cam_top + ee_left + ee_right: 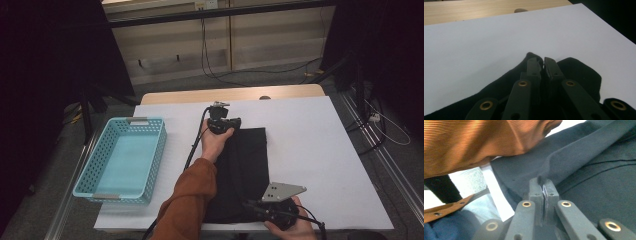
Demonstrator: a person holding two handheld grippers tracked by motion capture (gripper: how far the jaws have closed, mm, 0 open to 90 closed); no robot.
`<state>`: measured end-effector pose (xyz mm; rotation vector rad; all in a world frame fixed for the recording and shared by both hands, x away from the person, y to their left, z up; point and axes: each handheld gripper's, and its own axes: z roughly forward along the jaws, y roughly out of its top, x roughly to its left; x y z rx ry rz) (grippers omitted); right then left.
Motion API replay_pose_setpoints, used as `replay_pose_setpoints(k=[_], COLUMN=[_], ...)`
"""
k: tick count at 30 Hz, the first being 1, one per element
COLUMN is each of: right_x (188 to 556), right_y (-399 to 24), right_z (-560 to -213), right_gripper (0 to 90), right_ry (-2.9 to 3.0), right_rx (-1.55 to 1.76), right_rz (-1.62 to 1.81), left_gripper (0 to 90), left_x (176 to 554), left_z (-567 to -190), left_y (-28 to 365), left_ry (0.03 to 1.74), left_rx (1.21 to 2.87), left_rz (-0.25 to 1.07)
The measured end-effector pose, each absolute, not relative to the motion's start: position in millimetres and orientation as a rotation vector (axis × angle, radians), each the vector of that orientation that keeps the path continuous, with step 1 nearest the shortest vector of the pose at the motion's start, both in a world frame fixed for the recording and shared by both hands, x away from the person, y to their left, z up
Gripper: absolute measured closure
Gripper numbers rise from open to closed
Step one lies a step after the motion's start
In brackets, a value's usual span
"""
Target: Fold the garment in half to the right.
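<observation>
A black cloth [245, 165] lies as a long folded strip on the white table cover [315, 150]. My left gripper [235, 123] is at the cloth's far left corner. In the left gripper view its jaws are shut on a pinched-up fold of the cloth [579, 71], with the left gripper [543, 62] tips just above the white surface. My right gripper [248, 204], with its grey plate [282, 191] on top, is at the cloth's near edge. The right gripper [544, 185] pinches a raised ridge of the cloth [599, 170]. An orange sleeve [474, 145] crosses above it.
A light blue perforated basket [156, 160] stands at the left of the table, with nothing in it. A strip of bare wood [230, 94] runs along the far edge. The left gripper's cable [192, 147] trails beside the orange forearm [192, 195]. White cover extends to the right of the cloth.
</observation>
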<state>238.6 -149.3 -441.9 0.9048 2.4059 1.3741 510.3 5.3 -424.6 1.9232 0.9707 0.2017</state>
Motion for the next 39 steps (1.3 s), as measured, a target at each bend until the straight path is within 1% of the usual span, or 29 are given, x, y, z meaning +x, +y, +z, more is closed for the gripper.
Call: replay_pose_setpoints(k=[5, 10, 18, 33, 38, 39], right_x=[230, 229, 225, 220, 221, 221], right_y=[-149, -155, -163, -179, -182, -182], right_z=[-441, -444, -443, -447, -451, -452], right_gripper=[89.1, 89.1, 89.1, 89.1, 89.0, 89.0], right_ry=[2.417, 2.429, 2.423, 2.435, 2.455, 2.461], right_rx=[0.890, 0.901, 0.909, 0.959, 0.990, 0.997], right_rz=[1.368, 1.357, 1.350, 1.313, 1.282, 1.276], left_gripper=[84.2, 84.2, 84.2, 84.2, 81.6, 79.9], left_x=[509, 508, 505, 502, 502, 502], left_z=[-427, -429, -423, -432, -438, -438], left_y=[-4, -12, -23, -50, -53, -53], left_ry=[0.956, 0.949, 0.937, 0.917, 0.906, 0.904], left_rx=[1.929, 1.935, 1.926, 1.937, 1.963, 1.963], left_rz=[0.185, 0.164, 0.159, 0.111, 0.098, 0.095])
